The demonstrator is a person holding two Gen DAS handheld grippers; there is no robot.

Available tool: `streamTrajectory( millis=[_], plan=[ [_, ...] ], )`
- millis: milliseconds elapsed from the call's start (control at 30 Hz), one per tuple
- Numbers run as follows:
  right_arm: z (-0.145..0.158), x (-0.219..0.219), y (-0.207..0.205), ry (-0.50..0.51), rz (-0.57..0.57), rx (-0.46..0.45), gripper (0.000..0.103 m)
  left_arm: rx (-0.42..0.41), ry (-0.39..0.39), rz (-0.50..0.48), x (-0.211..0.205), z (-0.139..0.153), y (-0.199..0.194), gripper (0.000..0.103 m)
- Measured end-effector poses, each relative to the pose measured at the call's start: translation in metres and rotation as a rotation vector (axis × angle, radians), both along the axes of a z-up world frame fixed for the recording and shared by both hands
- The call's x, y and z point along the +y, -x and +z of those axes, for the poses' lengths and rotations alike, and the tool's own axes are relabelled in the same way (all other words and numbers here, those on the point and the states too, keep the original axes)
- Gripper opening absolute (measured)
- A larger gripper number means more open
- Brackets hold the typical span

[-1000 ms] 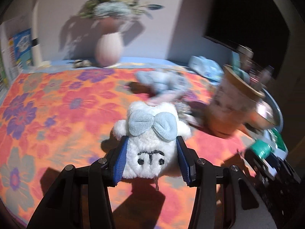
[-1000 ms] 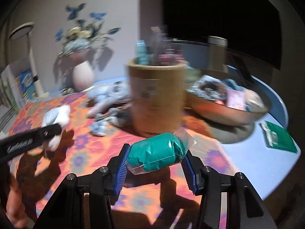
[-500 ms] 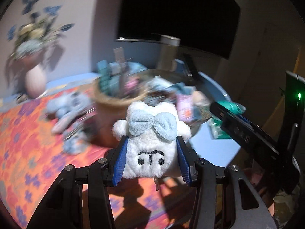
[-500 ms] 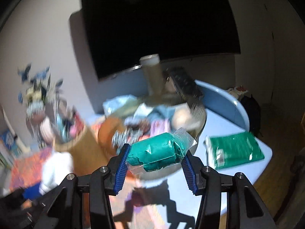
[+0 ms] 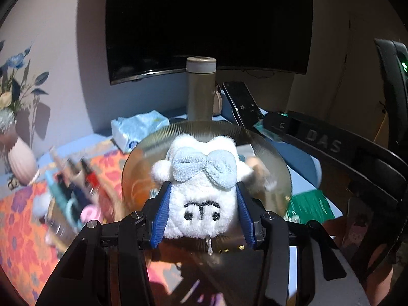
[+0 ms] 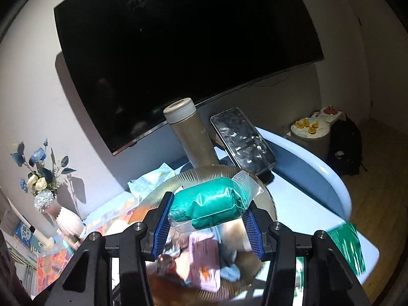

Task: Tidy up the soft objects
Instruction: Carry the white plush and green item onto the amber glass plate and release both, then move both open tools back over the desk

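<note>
Behind, one ribbed bowl [image 5: 193,130]; two hand-held grippers, left [image 5: 202,209] clamping one plush [image 5: 201,193], right [image 6: 209,218] one green packet [image 6: 211,205].

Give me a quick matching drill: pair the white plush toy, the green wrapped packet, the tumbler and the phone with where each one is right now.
Things:
1. white plush toy
2. green wrapped packet
3. tumbler
4. phone

Places:
A. propped up, leaning, right of the tumbler
B. clamped in the right gripper
C. standing upright behind the ribbed bowl
D. clamped in the left gripper

Pairs: 1-D, 2-B, 3-C, 4-A
</note>
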State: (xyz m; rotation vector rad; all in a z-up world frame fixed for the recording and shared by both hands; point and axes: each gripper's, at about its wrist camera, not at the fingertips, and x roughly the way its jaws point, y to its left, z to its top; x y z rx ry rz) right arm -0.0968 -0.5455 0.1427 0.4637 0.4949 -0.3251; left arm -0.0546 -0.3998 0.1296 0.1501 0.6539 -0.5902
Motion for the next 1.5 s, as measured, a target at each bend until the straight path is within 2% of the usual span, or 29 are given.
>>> streamTrajectory(
  millis=[100,167,200,233,267,300,433,533,700,867,967,1033,1167,1333,1500],
  plan=[
    [-0.003,-0.008,-0.019,0.009,0.014,0.013,0.051,-0.01,-0.012,0.012,-0.01,-0.002,-0.014,0.047],
    [-0.005,-0.015,-0.031,0.01,0.018,0.022,0.055,-0.031,-0.014,0.01,-0.014,-0.003,-0.022,0.048],
    [-0.007,-0.017,-0.037,0.011,0.021,0.026,0.06,-0.049,-0.026,0.013,-0.017,-0.004,-0.026,0.055],
    [-0.009,-0.02,-0.043,0.013,0.031,0.03,0.07,-0.058,-0.035,0.018,-0.018,-0.005,-0.029,0.06],
    [-0.012,-0.022,-0.05,0.015,0.042,0.044,0.077,-0.06,-0.034,0.014,-0.02,-0.006,-0.031,0.071],
    [-0.016,-0.024,-0.055,0.016,0.046,0.062,0.077,-0.064,-0.033,0.012,-0.02,-0.006,-0.031,0.074],
    [-0.027,-0.032,-0.055,-0.011,0.056,0.092,0.077,-0.091,-0.076,0.001,-0.026,-0.01,-0.026,0.074],
    [-0.028,-0.032,-0.045,-0.032,0.053,0.085,0.077,-0.078,-0.072,-0.013,-0.023,-0.011,-0.023,0.074],
    [-0.017,-0.026,-0.028,-0.002,0.04,0.069,0.077,-0.1,-0.047,-0.028,-0.014,0.0,-0.009,0.074],
    [-0.004,-0.018,0.0,-0.012,0.025,0.045,0.077,-0.097,-0.005,-0.045,0.002,0.015,0.011,0.074],
    [0.004,-0.009,0.021,0.001,0.005,0.037,0.078,-0.11,-0.033,-0.029,0.01,0.021,0.027,0.074],
    [0.005,-0.003,0.034,0.01,-0.011,0.043,0.08,-0.095,-0.047,-0.018,0.017,0.021,0.037,0.074],
    [-0.001,0.012,0.058,0.013,-0.029,0.073,0.08,-0.035,-0.025,-0.065,0.035,0.02,0.061,0.074],
    [-0.014,0.046,0.07,0.034,0.026,0.134,0.08,-0.028,-0.008,-0.077,0.071,0.023,0.084,0.074],
    [-0.031,0.103,0.065,0.06,0.153,0.194,0.08,0.016,-0.015,0.003,0.13,0.017,0.072,0.074]
  ],
)
